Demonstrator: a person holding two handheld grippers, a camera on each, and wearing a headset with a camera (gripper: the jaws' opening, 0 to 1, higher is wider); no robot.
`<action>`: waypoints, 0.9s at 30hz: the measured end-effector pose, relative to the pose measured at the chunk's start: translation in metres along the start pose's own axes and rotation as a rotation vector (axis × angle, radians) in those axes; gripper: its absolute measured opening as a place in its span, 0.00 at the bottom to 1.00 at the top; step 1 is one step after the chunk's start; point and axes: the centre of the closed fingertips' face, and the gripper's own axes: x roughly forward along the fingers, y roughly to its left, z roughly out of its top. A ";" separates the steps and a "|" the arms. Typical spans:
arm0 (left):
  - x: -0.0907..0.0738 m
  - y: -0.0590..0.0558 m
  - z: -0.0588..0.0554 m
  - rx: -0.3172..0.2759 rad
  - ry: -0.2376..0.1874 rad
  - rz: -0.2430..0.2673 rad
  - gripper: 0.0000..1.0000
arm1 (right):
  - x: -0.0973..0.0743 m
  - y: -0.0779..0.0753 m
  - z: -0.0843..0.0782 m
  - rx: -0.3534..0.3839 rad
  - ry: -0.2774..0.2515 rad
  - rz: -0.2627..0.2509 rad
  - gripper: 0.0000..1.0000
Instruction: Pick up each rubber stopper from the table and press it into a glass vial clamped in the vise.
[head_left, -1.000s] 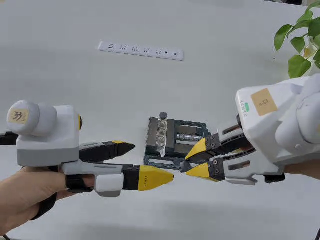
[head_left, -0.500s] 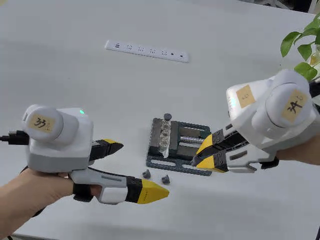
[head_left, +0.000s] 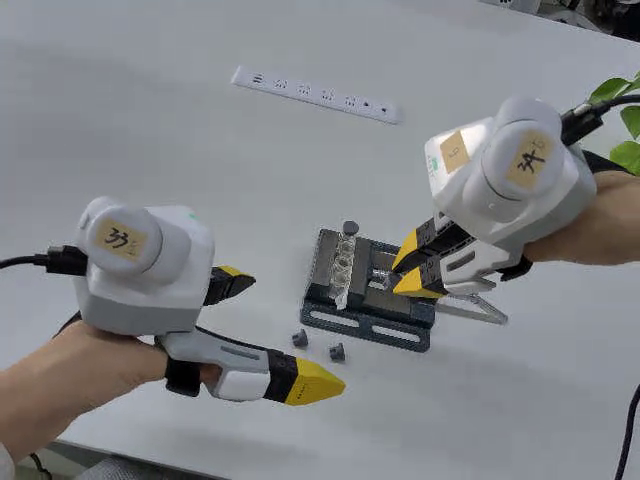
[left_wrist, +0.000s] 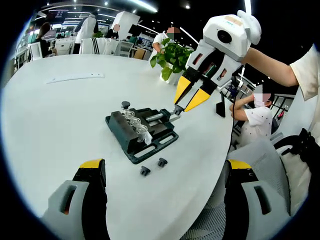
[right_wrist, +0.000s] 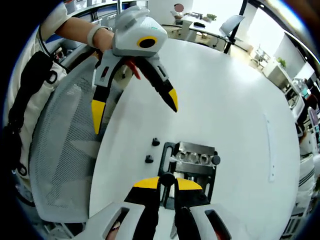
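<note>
two rubber stoppers (head_left: 299, 338) lay on the table (head_left: 150, 120) just in front of the vise (head_left: 365, 328), ahead of and below the left gripper (right_wrist: 136, 120), whose jaws stood wide and empty; it looked the nearer for the pick. the right gripper (head_left: 400, 279) hung over the vise's screw end, jaws narrow; whether they pinched anything could not be told

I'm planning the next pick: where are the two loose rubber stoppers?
In the head view, lower centre: one loose stopper and the other stopper lie side by side on the table, just off the near edge of the vise.
</note>
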 end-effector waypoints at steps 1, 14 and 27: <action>0.000 0.000 0.000 0.002 0.002 0.001 0.99 | 0.001 -0.002 0.000 -0.004 0.004 -0.001 0.05; 0.001 0.001 -0.001 -0.001 -0.025 0.013 0.99 | 0.008 -0.030 0.010 -0.017 0.051 0.035 0.05; 0.000 0.007 -0.005 -0.026 -0.039 0.025 0.99 | 0.018 -0.052 0.012 -0.033 0.106 0.025 0.05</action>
